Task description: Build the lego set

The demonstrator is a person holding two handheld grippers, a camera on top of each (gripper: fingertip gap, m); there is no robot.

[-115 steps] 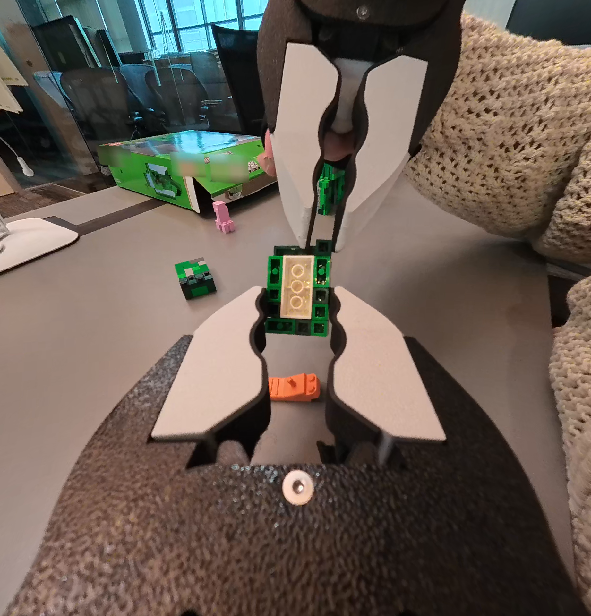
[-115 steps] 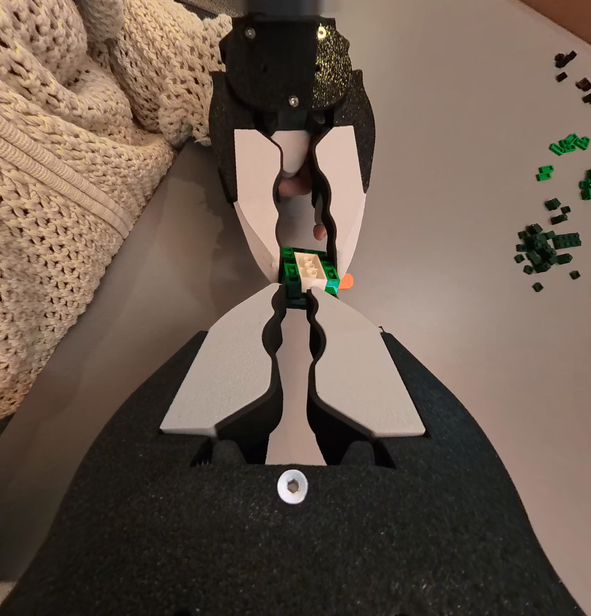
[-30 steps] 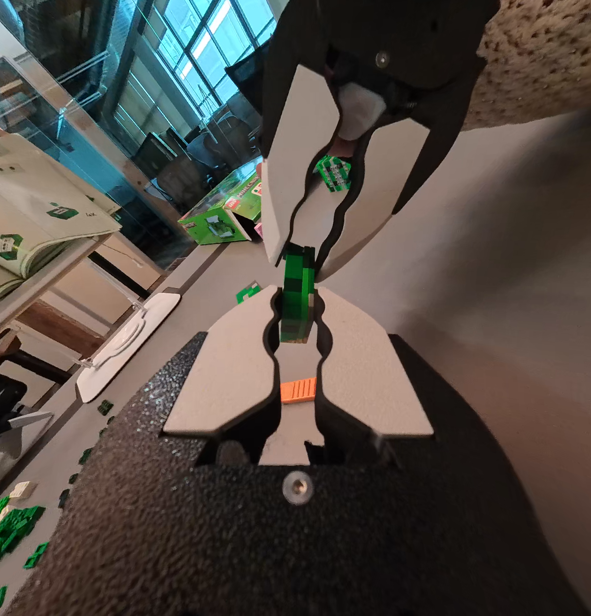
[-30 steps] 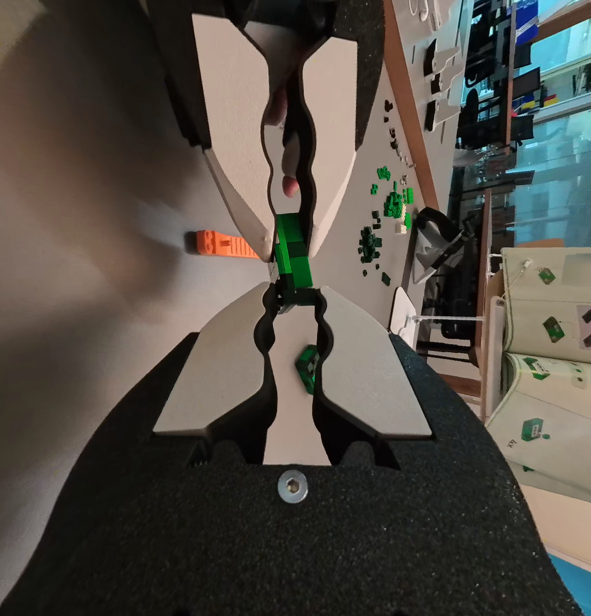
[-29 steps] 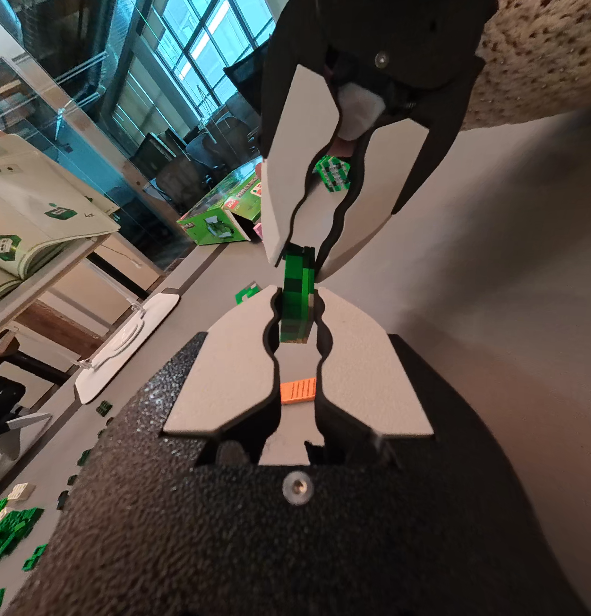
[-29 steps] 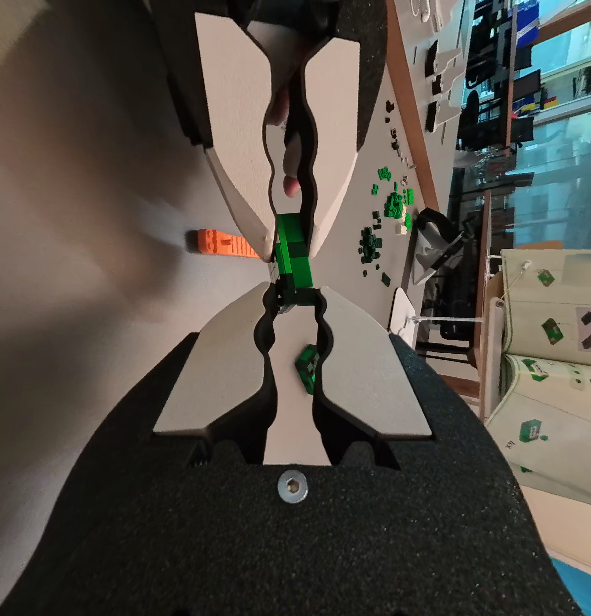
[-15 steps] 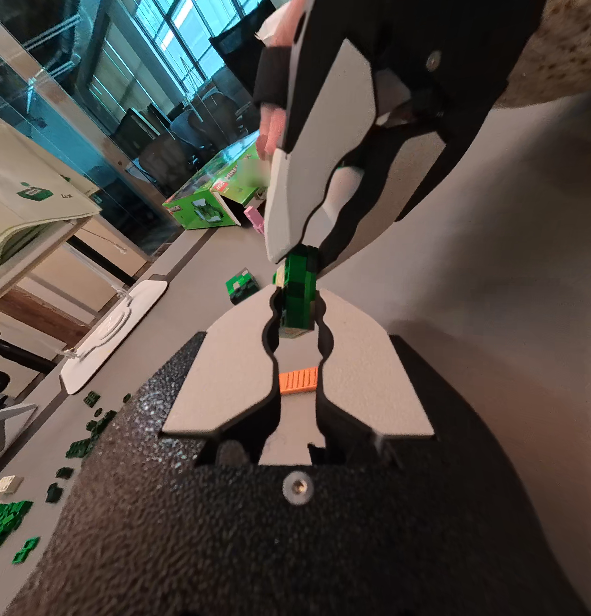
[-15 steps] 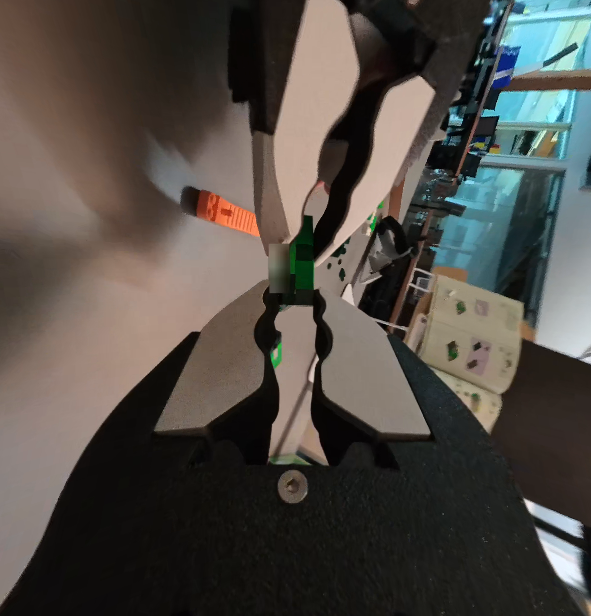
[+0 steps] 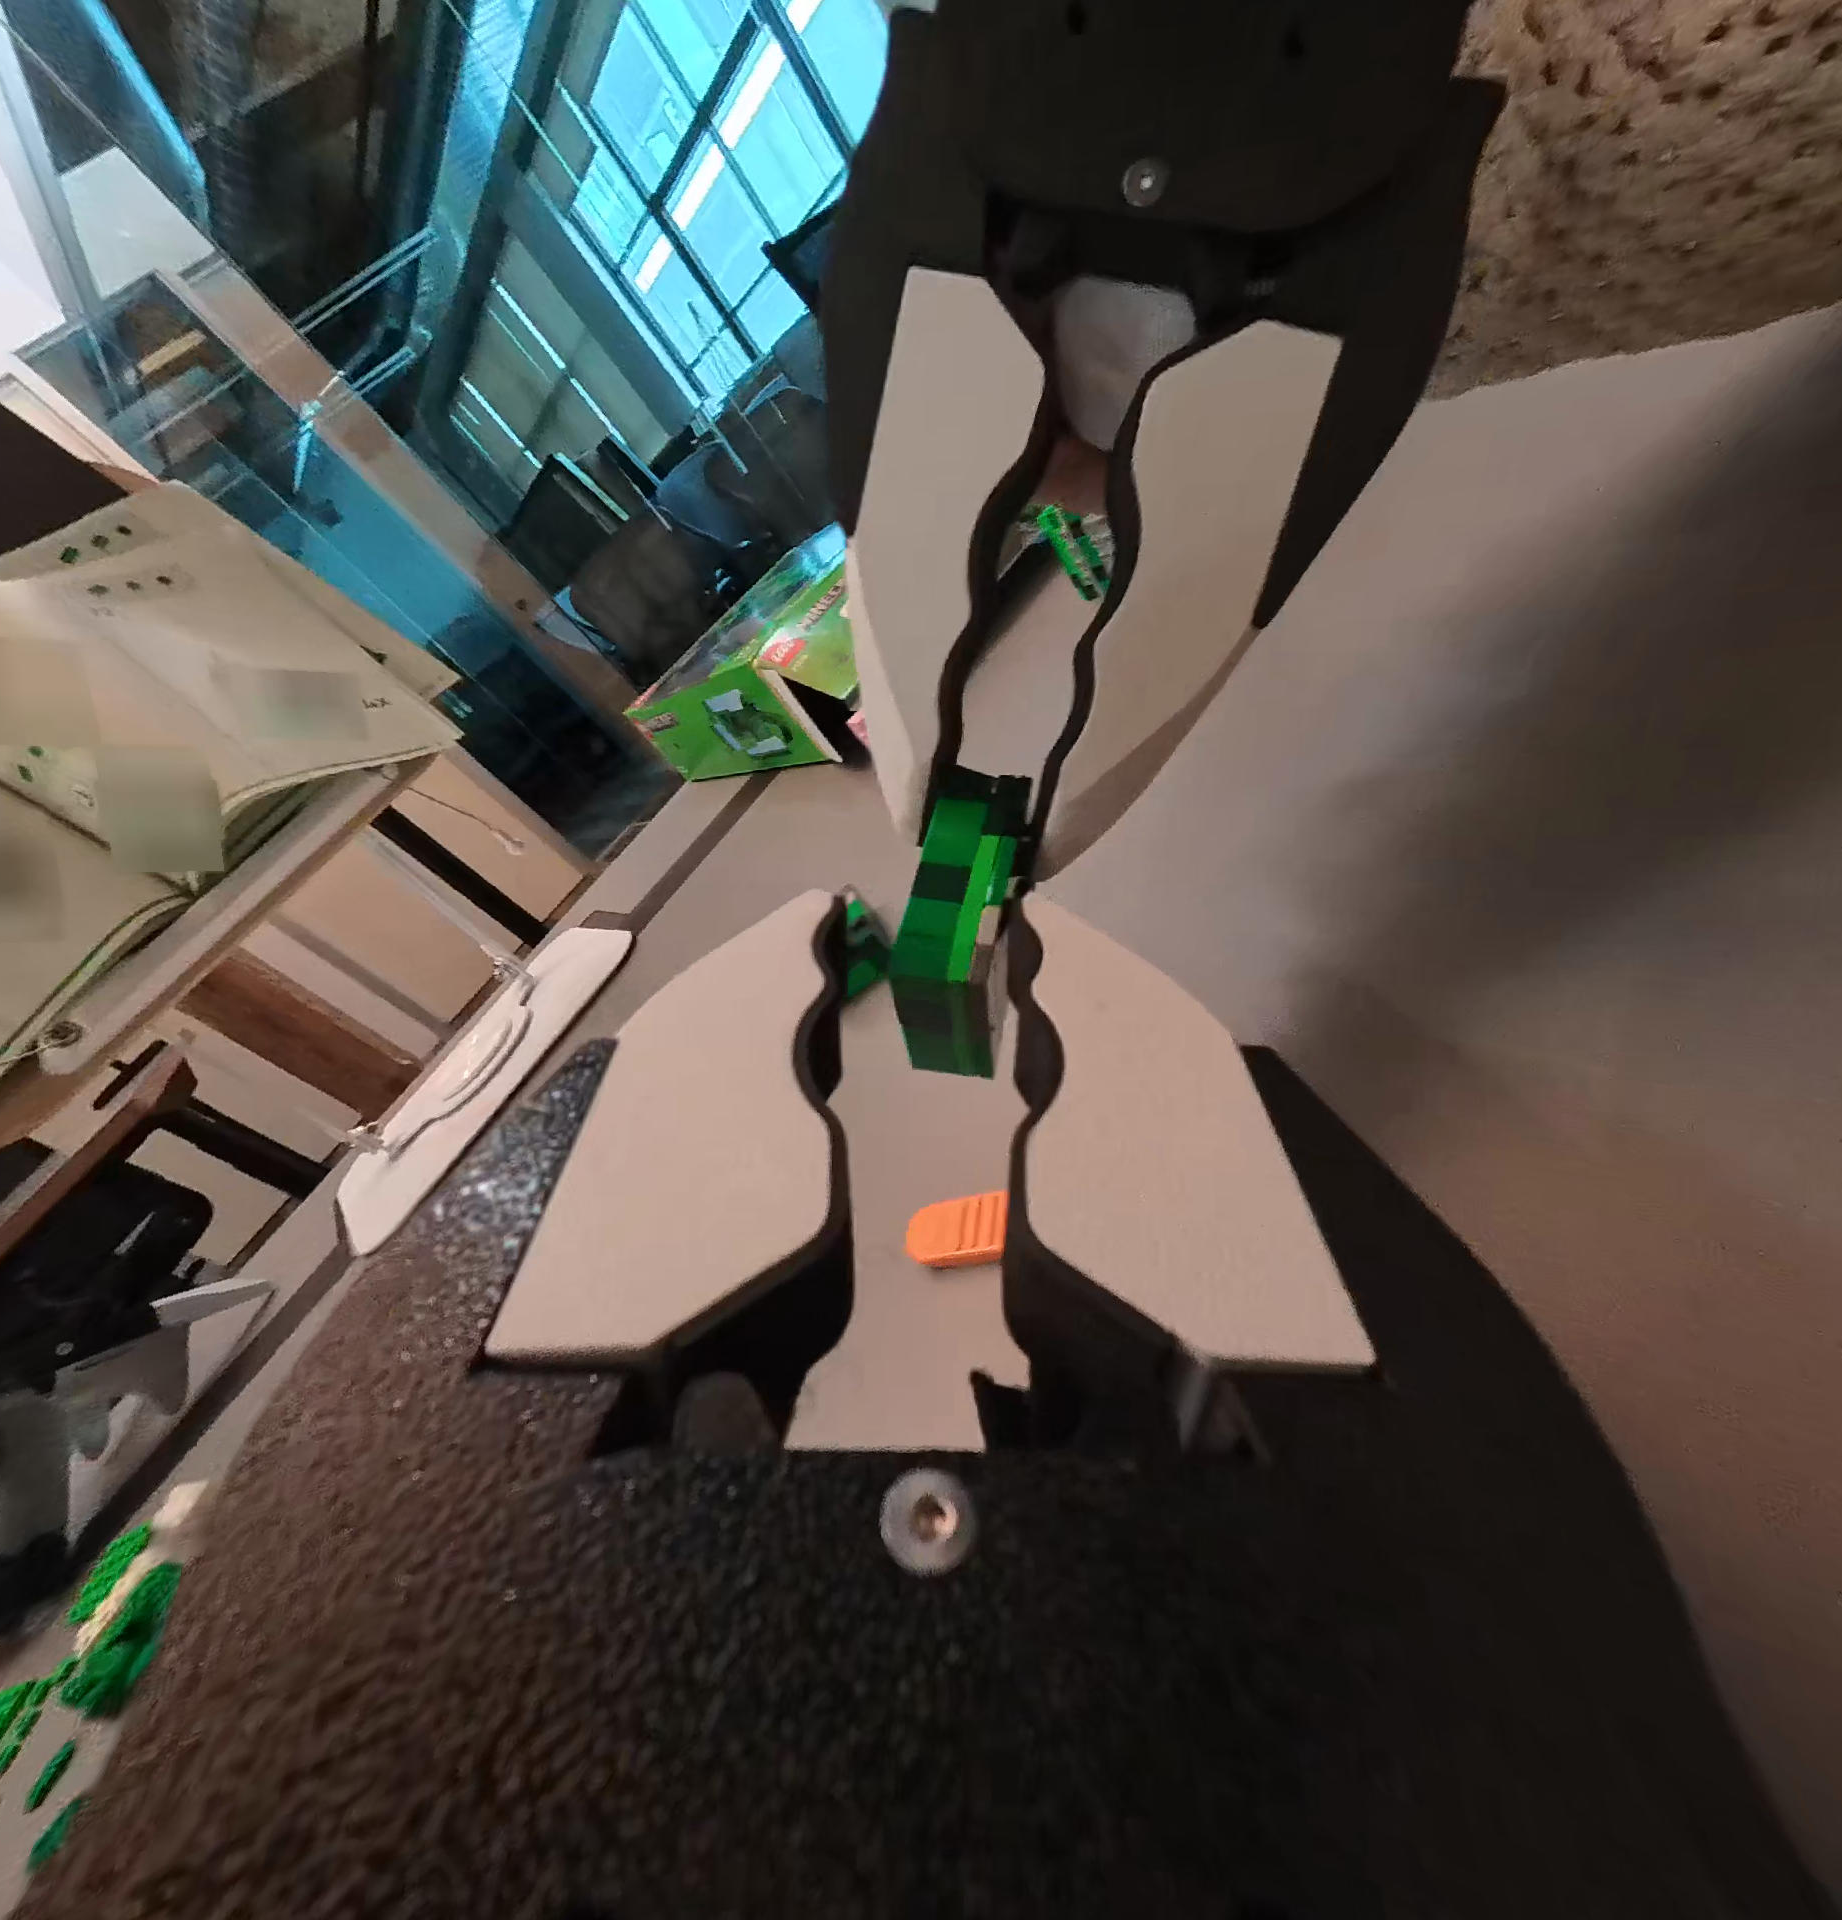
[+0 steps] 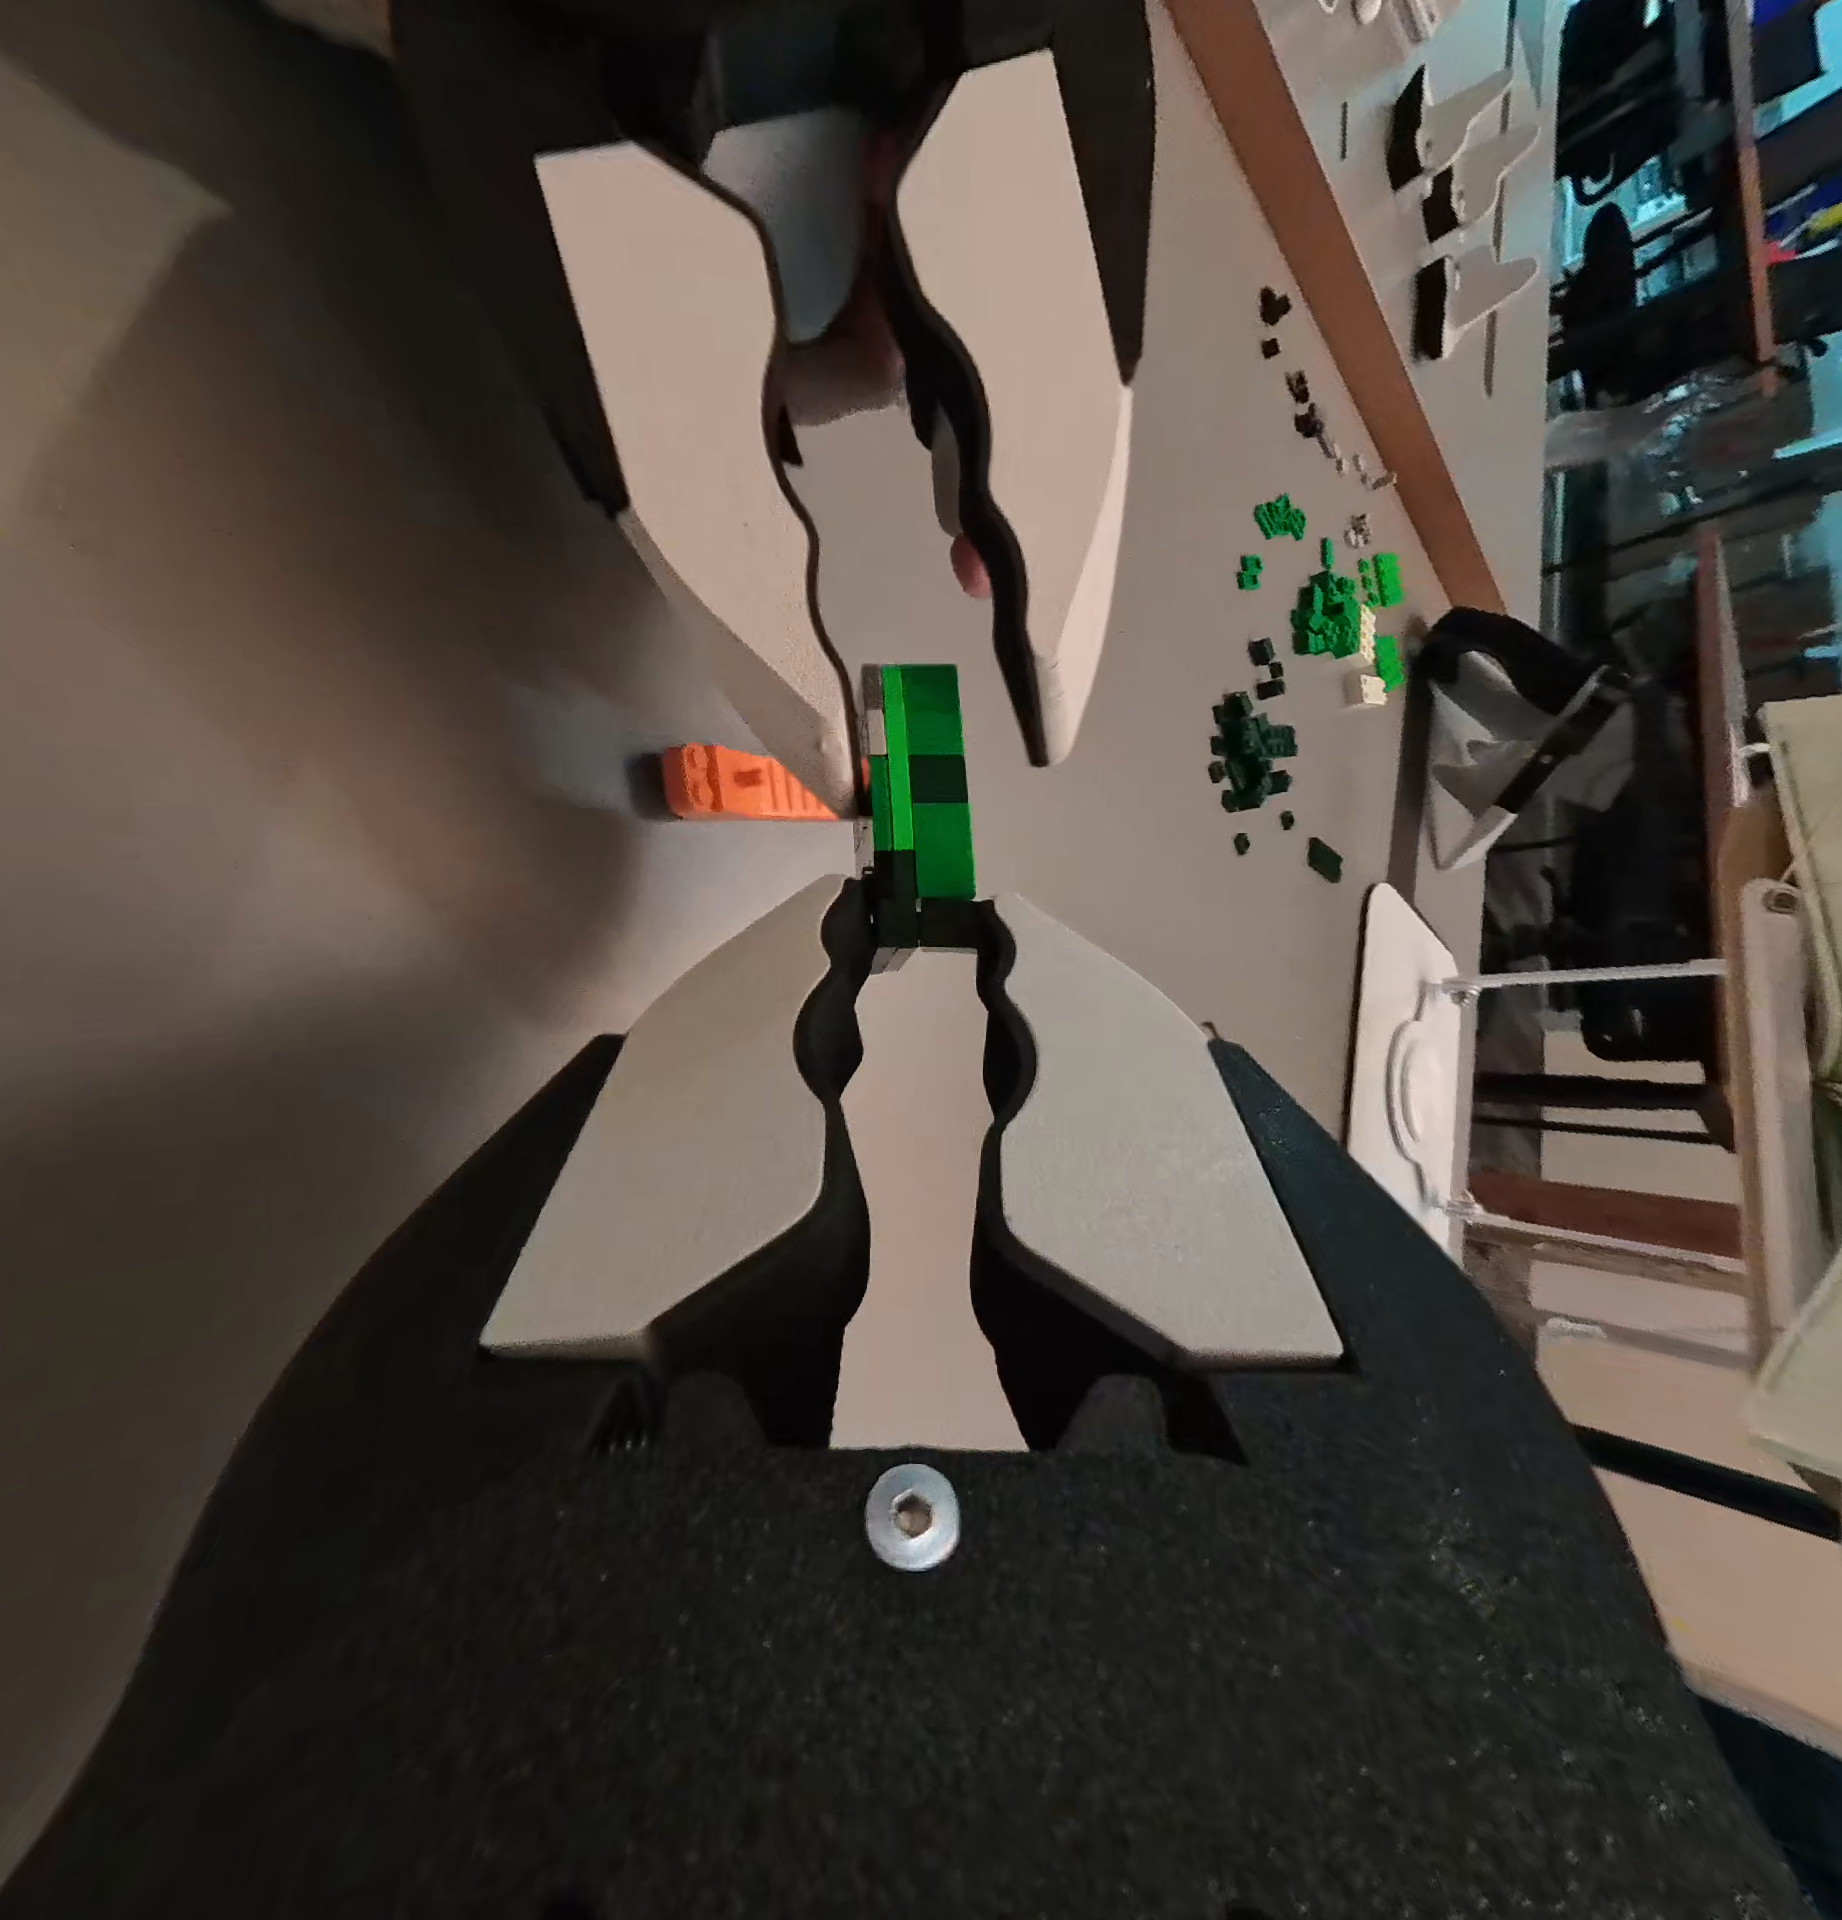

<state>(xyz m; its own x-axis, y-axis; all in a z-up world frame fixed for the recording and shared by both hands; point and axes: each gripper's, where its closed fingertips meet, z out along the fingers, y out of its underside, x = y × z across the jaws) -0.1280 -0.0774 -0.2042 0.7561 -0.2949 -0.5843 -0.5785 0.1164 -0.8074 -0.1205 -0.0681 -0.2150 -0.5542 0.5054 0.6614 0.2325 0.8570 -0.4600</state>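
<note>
1. My left claw (image 9: 922, 914) has just let go. A second ago both claws pinched the flat green brick-built slab (image 9: 948, 966) edge-on. Now the left jaws stand clearly wider than the slab.
2. In the right wrist view, one left fingertip (image 10: 844, 769) still touches the slab's pale side, and the other stands apart from the green face.
3. My right claw (image 10: 917, 914) is closed narrowly on the slab's dark lower edge, so it now carries the slab (image 10: 922, 779) alone. The slab juts straight ahead of its tips, off the grey tabletop (image 9: 1519, 935).
4. I take the squeeze between the claws to be over, with the pale brick probably seated. I cannot see the studs to confirm this.
5. The orange ridged plastic brick-separator wedge (image 9: 958, 1231) lies on the table beneath my left claw, showing between its fingers.
6. The scattered pile of loose green bricks (image 10: 1322, 613) lies well beyond and to the right of the right claw. I would send the free left claw there for the next piece.
</note>
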